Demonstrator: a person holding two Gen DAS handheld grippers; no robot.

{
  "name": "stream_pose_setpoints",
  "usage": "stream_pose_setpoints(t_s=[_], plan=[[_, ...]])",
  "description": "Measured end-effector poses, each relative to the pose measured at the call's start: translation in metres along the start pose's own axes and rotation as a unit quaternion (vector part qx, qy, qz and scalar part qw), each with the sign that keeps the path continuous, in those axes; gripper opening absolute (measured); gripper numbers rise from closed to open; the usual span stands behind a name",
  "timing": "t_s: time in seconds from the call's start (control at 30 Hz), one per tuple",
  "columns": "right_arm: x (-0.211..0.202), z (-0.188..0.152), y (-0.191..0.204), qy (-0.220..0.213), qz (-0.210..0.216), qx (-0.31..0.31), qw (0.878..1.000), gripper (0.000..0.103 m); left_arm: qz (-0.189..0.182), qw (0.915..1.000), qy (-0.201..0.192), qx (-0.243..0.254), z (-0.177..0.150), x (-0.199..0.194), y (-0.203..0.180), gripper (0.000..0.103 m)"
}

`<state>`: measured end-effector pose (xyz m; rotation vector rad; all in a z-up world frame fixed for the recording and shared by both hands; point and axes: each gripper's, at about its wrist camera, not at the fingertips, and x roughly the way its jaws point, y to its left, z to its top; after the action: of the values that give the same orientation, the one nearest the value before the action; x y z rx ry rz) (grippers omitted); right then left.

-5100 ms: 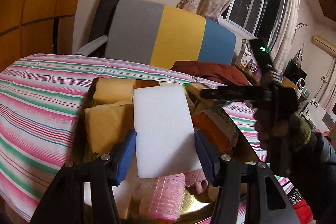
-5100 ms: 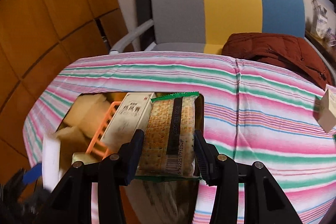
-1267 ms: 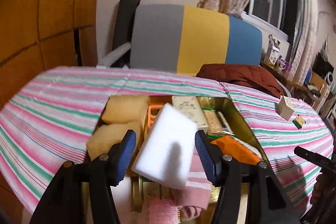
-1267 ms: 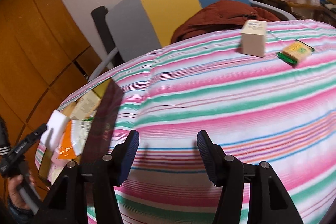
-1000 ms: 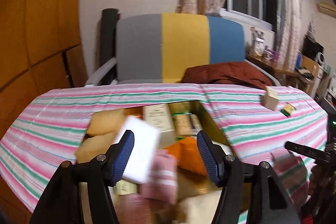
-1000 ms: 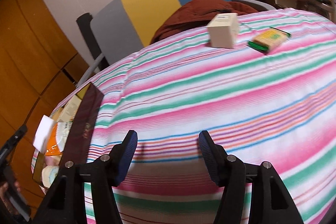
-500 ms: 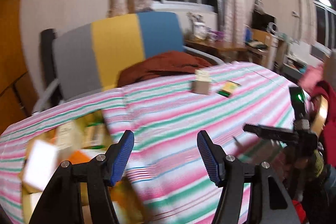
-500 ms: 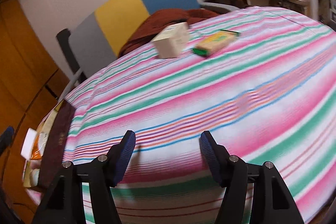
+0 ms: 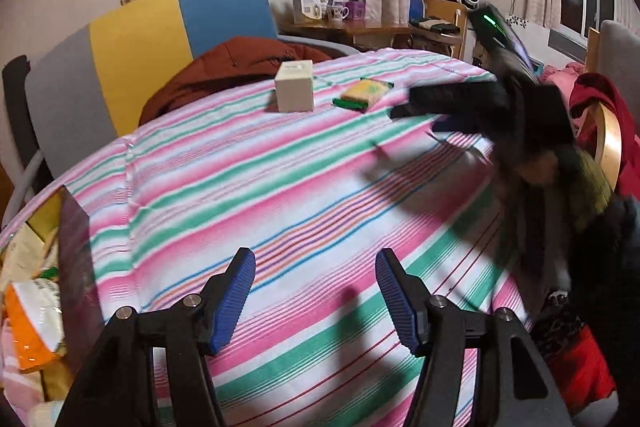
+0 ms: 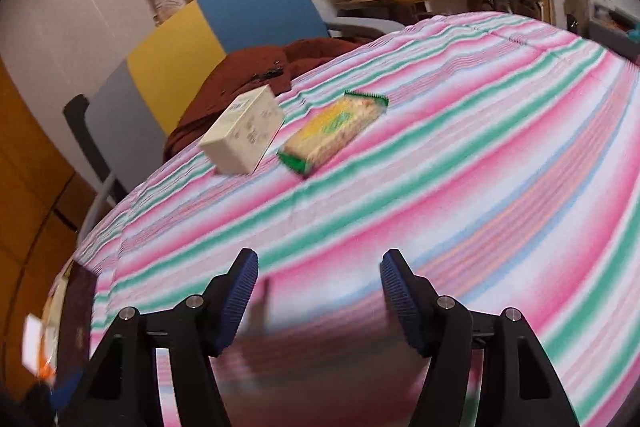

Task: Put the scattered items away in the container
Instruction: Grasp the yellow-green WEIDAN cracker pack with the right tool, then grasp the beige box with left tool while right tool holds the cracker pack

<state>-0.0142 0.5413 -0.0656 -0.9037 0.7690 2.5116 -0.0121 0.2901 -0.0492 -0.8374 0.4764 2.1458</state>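
A cream box (image 9: 294,91) (image 10: 244,135) and a yellow cracker packet with green ends (image 9: 363,93) (image 10: 334,129) lie side by side at the far side of the striped tablecloth (image 9: 260,187). The container (image 9: 72,239) (image 10: 78,315) sits at the table's left edge, dark-walled and filled with several items, among them an orange packet (image 9: 28,323). My left gripper (image 9: 314,267) hangs open over bare cloth with nothing between its fingers. My right gripper (image 10: 320,267) is open and empty too, with the two items ahead of it. In the left wrist view the right gripper (image 9: 420,117) is a blur just right of the packet.
A chair with a grey, yellow and blue back (image 9: 140,39) stands behind the table, a rust-red jacket (image 9: 224,67) on its seat. A side table with mugs (image 9: 340,15) is further back. A person's hand and dark sleeve (image 9: 560,187) fill the right side.
The white sponge left my left gripper and lies in the container; that gripper swung right over the cloth. My right gripper moved closer to the box and the cracker packet.
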Motion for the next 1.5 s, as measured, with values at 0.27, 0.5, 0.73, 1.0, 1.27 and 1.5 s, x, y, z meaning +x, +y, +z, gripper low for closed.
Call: stream_pose_setpoints(t_s=[0.27, 0.5, 0.73, 1.0, 1.27, 1.5], plan=[[0.055, 0.054, 0.006, 0.013, -0.074, 0.042, 0.996, 0.066, -0.024, 0.9994, 0.012, -0.022, -0.014, 0.018, 0.007, 0.066], [0.092, 0.085, 0.016, 0.016, -0.133, 0.056, 0.989, 0.076, -0.050, 0.9984, -0.001, -0.026, -0.017, 0.019, 0.008, 0.080], [0.112, 0.089, 0.030, 0.020, -0.195, -0.006, 0.981, 0.078, -0.081, 0.9956, -0.008, -0.045, -0.018, 0.019, 0.016, 0.083], [0.092, 0.080, 0.016, 0.032, -0.153, -0.054, 0.986, 0.053, -0.081, 0.9956, -0.009, -0.047, -0.017, 0.020, 0.015, 0.083], [0.052, 0.047, 0.004, 0.031, -0.083, -0.070, 0.994, 0.050, -0.057, 0.9979, 0.007, -0.029, -0.013, 0.024, 0.008, 0.084], [0.039, 0.033, -0.001, 0.023, -0.046, -0.062, 0.997, 0.050, -0.042, 0.9961, 0.010, -0.077, 0.031, 0.028, 0.028, 0.079]])
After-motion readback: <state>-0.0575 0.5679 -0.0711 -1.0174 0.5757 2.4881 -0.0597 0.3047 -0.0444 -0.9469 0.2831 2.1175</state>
